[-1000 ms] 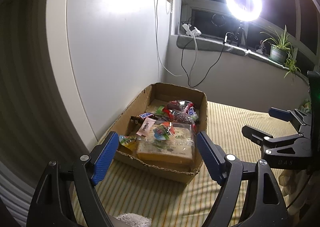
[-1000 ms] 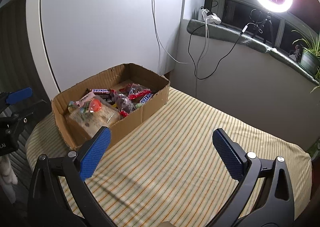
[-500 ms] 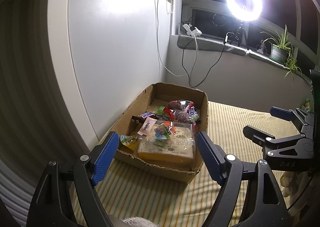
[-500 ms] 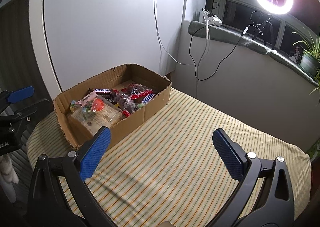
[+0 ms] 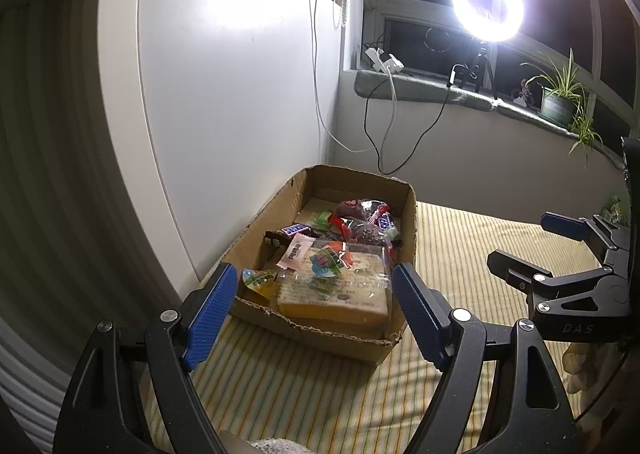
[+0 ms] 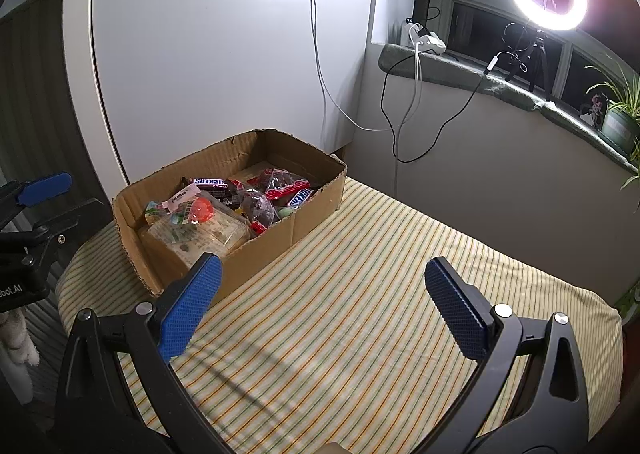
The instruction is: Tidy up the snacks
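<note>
All the snacks in view already lie heaped in the cardboard box at the striped bench's 10 o'clock corner, none outside, while left tool and right tool hover released, grasping nothing.

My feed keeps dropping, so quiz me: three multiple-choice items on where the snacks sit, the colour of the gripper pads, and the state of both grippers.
1. Where are the snacks?
A. Inside the cardboard box
B. Spread over the striped cloth
C. On the windowsill

2. What colour are the gripper pads?
A. Red
B. Blue
C. Green

3. What state are the left gripper and right gripper in?
A. Both shut on snacks
B. Left open, right shut
C. Both open, holding nothing

Answers: 1 A, the wrappers all lie within the box walls; 2 B, all the pads show blue; 3 C, each gripper's fingers stand wide apart with nothing between them.
</note>
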Motion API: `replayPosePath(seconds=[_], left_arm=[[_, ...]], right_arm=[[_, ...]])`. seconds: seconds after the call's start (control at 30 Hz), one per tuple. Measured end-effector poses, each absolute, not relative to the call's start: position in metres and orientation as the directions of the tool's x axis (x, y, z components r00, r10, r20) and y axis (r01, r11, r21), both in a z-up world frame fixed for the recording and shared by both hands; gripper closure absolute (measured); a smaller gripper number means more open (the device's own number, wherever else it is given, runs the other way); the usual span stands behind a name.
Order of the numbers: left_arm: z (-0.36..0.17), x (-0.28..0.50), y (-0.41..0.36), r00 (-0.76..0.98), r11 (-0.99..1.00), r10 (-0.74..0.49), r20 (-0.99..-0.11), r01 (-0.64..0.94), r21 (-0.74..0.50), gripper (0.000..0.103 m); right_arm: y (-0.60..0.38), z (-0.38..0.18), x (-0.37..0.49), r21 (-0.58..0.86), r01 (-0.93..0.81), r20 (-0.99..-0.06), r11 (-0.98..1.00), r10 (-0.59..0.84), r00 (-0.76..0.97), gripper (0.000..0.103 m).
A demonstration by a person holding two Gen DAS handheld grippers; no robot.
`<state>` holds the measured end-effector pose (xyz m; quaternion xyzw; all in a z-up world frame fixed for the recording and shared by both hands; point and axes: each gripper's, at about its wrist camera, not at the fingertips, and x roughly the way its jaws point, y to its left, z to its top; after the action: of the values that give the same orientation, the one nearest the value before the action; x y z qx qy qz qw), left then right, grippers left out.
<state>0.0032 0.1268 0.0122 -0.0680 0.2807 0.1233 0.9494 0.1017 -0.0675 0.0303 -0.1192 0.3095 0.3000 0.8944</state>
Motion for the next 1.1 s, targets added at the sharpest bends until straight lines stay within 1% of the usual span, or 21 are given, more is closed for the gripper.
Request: replayPosePath(seconds=[1.1], left_arm=[[0.0063, 0.0024, 0.1256, 0.809, 0.96, 0.195, -0.554, -0.274, -0.063, 0.023]], right_arm=[[-0.0738, 0.0225, 0.104, -0.012, -0.596, -0.64, 0.803, 0.452, 0.621, 0.0]])
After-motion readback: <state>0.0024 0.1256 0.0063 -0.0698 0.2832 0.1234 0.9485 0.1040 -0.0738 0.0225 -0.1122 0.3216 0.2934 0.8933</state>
